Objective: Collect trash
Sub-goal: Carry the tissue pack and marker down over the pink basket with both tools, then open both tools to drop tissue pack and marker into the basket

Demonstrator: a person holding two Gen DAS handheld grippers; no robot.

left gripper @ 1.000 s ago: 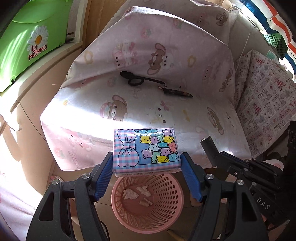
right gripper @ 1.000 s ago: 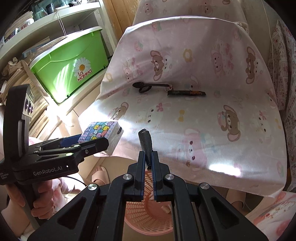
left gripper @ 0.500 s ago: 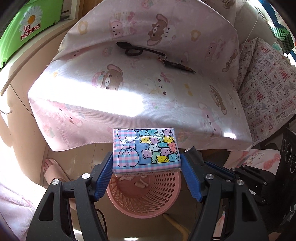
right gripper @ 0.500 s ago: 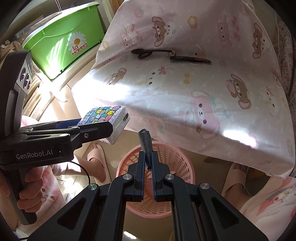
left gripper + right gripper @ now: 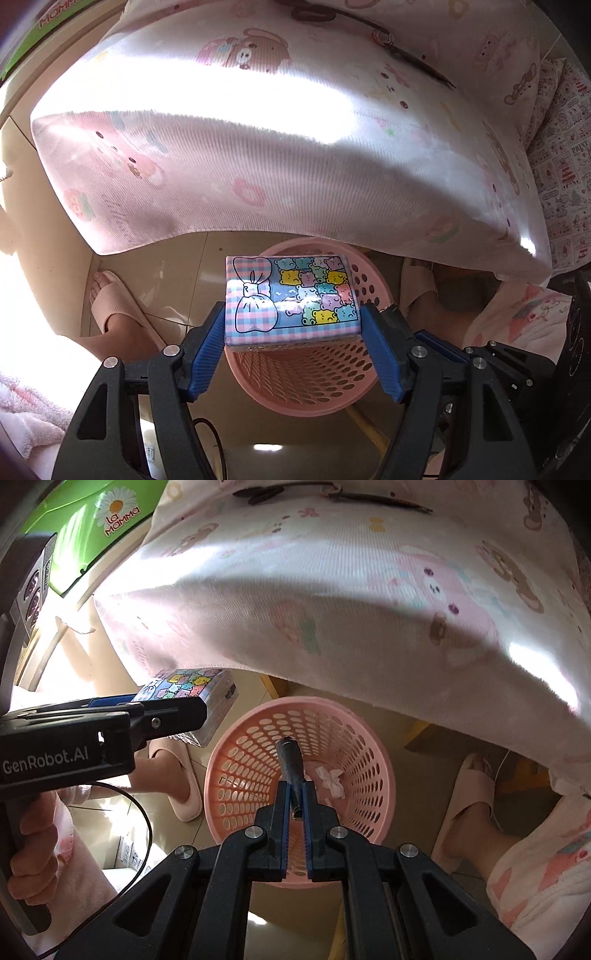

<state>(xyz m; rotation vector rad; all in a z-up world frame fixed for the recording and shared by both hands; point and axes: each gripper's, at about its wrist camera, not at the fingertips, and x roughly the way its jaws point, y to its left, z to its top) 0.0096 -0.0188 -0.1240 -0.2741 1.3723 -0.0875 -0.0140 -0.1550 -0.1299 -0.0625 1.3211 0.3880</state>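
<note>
My left gripper (image 5: 291,332) is shut on a tissue pack (image 5: 291,299) printed with coloured bears and a pink-blue bow, held just above the near rim of a pink perforated trash basket (image 5: 314,376). In the right wrist view the tissue pack (image 5: 192,694) hangs left of the pink trash basket (image 5: 347,738). My right gripper (image 5: 295,805) is shut on a dark crumpled wrapper (image 5: 290,764), held over the basket's opening. White crumpled paper (image 5: 330,777) lies inside the basket.
A table draped in a pink bear-print cloth (image 5: 295,166) overhangs the basket. Black scissors (image 5: 266,493) and a dark wrapper (image 5: 384,500) lie on it. A green La Momma bin (image 5: 92,528) stands at left. Slippered feet (image 5: 469,808) flank the basket.
Both grippers have moved down and back from the table top toward the basket, which now fills more of both views. Both still hold their items.
</note>
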